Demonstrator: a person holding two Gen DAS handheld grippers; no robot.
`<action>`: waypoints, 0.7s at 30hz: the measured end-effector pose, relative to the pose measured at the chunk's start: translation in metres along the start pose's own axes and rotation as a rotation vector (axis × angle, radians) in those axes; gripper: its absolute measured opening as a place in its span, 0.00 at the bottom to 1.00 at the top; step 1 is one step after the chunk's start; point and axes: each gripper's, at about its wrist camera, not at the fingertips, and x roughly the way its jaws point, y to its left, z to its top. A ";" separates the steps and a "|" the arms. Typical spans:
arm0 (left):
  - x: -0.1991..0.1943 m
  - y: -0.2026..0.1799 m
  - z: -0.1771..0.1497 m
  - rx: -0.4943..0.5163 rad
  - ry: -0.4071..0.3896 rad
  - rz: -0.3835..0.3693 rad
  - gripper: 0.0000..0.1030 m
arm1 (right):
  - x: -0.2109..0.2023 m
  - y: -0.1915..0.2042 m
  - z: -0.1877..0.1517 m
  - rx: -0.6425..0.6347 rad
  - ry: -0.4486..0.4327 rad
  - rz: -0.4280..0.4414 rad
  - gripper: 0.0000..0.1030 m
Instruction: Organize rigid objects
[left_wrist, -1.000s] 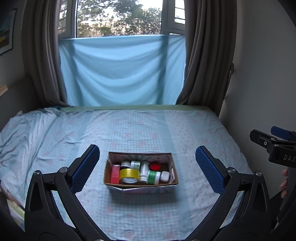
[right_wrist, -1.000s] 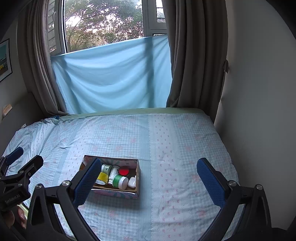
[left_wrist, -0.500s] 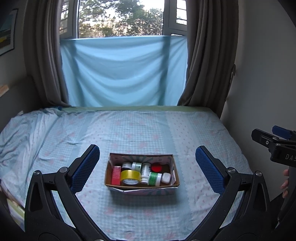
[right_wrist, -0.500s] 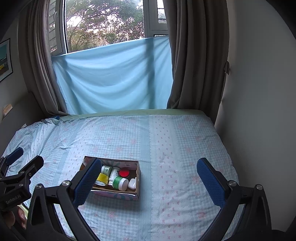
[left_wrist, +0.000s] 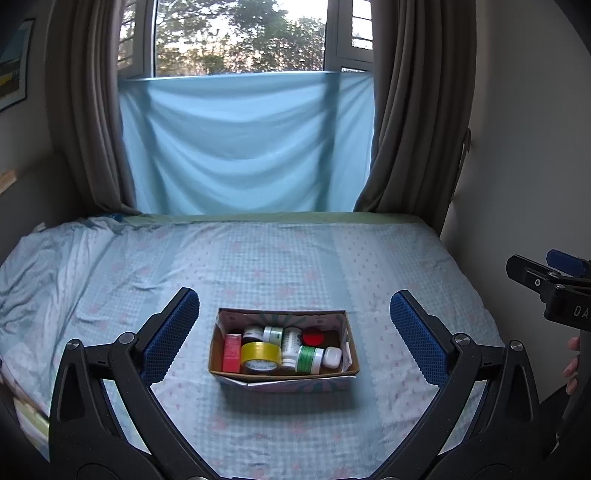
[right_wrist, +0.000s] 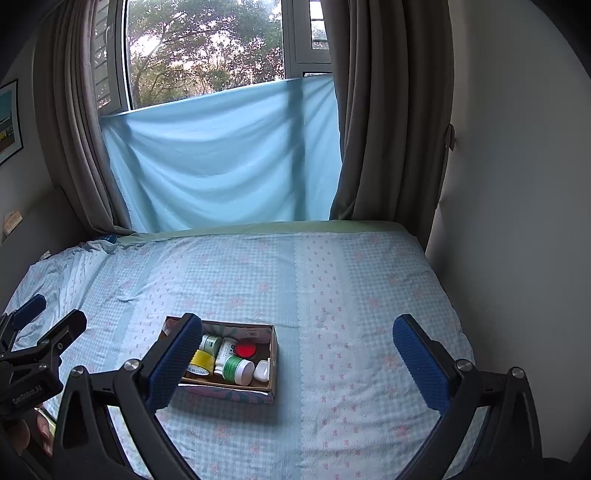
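A small cardboard box (left_wrist: 218, 354) sits on the bed and also shows in the right wrist view (right_wrist: 274, 347). It holds a pink carton (left_wrist: 231, 352), a yellow tape roll (left_wrist: 259, 356), white bottles (left_wrist: 291, 341), a green-labelled bottle (left_wrist: 310, 359) lying down and a red cap (left_wrist: 313, 338). My left gripper (left_wrist: 293, 334) is open and empty, its fingers either side of the box, held back from it. My right gripper (right_wrist: 295, 356) is open and empty, to the right of the box, its left finger hiding the box's left part.
The bed (left_wrist: 295, 258) carries a blue checked sheet, rumpled at the left. Blue cloth (left_wrist: 243, 144) hangs under the window between grey curtains. A wall (right_wrist: 517, 184) runs along the bed's right side. The other gripper shows at each view's edge.
Both views have shifted very slightly; the box stays in place and both grippers stay open.
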 end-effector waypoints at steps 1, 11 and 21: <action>0.000 0.000 0.000 0.000 0.001 0.001 1.00 | 0.000 0.000 0.000 0.000 0.001 0.000 1.00; 0.004 0.003 0.001 -0.011 0.000 0.005 1.00 | 0.003 0.001 0.002 -0.008 0.001 -0.010 1.00; 0.005 0.007 0.002 -0.019 -0.013 0.039 1.00 | 0.005 0.000 0.003 -0.011 0.001 -0.011 1.00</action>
